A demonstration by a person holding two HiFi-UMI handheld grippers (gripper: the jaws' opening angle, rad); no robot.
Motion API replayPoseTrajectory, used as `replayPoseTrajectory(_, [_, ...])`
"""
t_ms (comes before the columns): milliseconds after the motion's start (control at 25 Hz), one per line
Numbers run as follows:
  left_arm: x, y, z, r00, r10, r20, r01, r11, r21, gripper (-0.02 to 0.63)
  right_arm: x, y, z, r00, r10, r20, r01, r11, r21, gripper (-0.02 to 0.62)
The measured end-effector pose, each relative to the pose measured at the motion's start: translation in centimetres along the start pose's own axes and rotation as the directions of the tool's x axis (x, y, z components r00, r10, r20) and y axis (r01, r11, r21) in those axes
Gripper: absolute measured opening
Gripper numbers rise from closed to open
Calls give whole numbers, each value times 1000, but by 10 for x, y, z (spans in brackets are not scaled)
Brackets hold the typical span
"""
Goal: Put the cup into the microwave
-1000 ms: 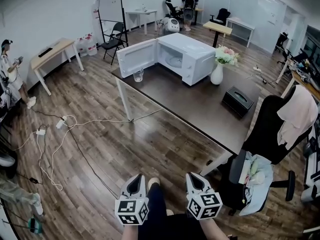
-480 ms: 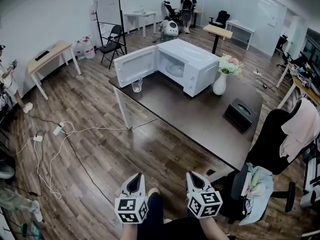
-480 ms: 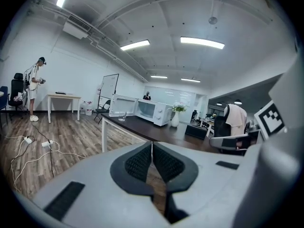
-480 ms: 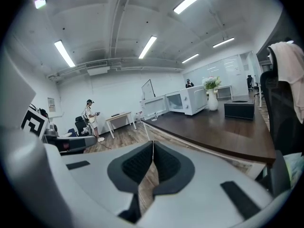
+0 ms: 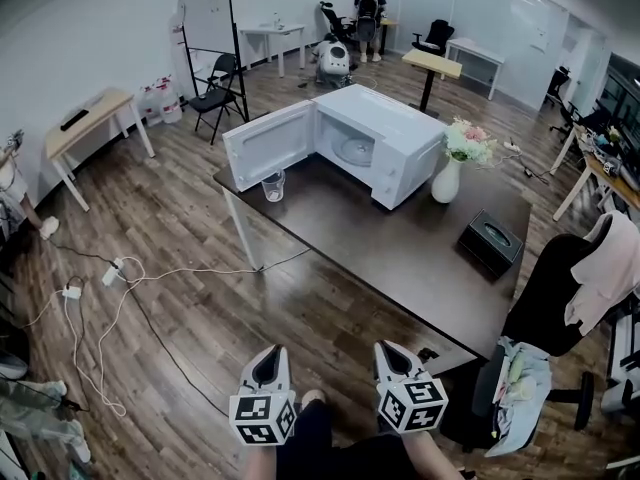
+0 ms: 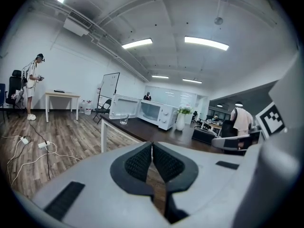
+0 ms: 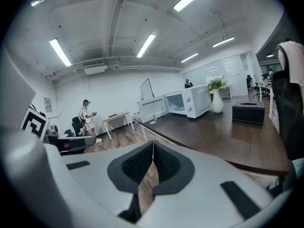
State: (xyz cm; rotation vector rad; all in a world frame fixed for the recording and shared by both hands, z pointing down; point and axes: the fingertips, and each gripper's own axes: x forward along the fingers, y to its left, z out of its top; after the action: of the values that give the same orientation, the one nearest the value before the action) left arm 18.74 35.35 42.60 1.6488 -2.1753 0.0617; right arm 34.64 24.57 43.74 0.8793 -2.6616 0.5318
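A clear glass cup (image 5: pixel 273 185) stands on the dark table (image 5: pixel 420 248) near its far left corner, just below the open door of the white microwave (image 5: pixel 377 140). The microwave's door (image 5: pixel 270 144) swings out to the left and its inside shows a turntable. My left gripper (image 5: pixel 270 363) and right gripper (image 5: pixel 392 356) hang low in the head view, far short of the table, both shut with nothing between the pads. The left gripper view shows the cup (image 6: pixel 124 119) and microwave (image 6: pixel 154 112) far ahead; the right gripper view shows the microwave (image 7: pixel 183 103).
A white vase with flowers (image 5: pixel 447 173) and a black tissue box (image 5: pixel 490 242) stand on the table. A black office chair (image 5: pixel 555 308) with cloth sits at the right. Cables and a power strip (image 5: pixel 110 273) lie on the wooden floor at the left. People stand at the back.
The table, microwave and cup have come nearer and lower in the head view as I walk forward. Both grippers keep their place in the view, still shut.
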Motion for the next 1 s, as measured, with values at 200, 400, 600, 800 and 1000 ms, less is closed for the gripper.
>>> replayPoseTrajectory(200, [23,18,10,1000,-13,-2,13,1000,-12,8,25,0,7,1000,-15,-9,15,1000,3,-6])
replayPoseTrajectory(400, [45,36,17,1000,-18,-16,18,1000,-7,8,54,1,12,1000,-21,-23,21,1000,11,-6])
replayPoseTrajectory(600, [65,57,23,999,-21,-26,21,1000,-8,8,84,7,19,1000,-16,-27,17,1000,11,-6])
replayPoseTrajectory(800, [88,72,31,999,-34,-22,34,999,2,8,110,8,23,999,-19,-27,19,1000,15,-6])
replayPoseTrajectory(1000, [98,80,33,998,-48,-26,49,999,6,8,126,10,23,999,-27,-33,28,999,20,-6])
